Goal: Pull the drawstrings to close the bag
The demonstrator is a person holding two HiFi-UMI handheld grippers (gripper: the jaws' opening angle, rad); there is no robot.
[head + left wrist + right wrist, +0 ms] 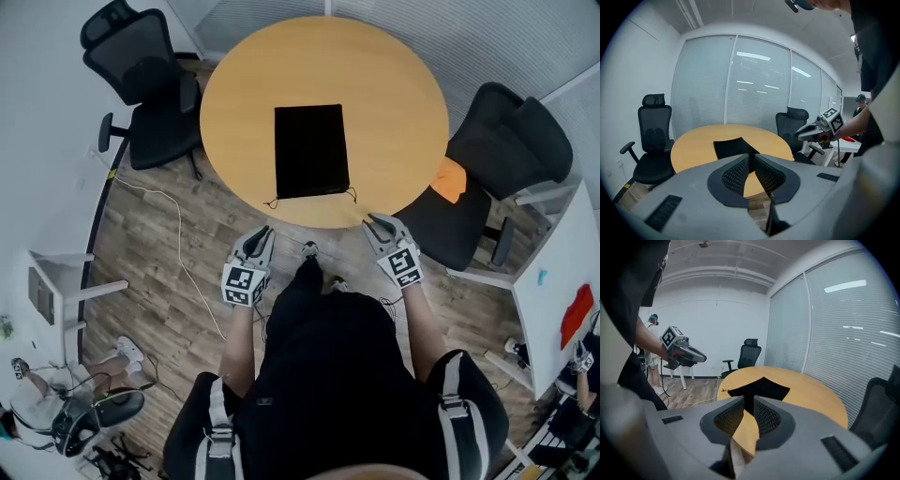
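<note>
A flat black drawstring bag [311,150] lies on the round wooden table [244,84], its mouth toward me, with a thin cord end at each near corner [272,202] [352,195]. Both grippers hover off the table's near edge, short of the bag and touching nothing. My left gripper [265,232] is shut and empty; in its own view the jaws [752,157] meet in front of the bag [733,147]. My right gripper [372,222] stands open with nothing between its jaws [749,401]; past them lie the bag [761,387] and one cord end [724,390].
One black office chair [141,84] stands at the table's left, another [497,159] at its right with an orange thing [450,178] on the seat. A white cable [178,216] runs over the wooden floor. A white desk [553,281] is at the right.
</note>
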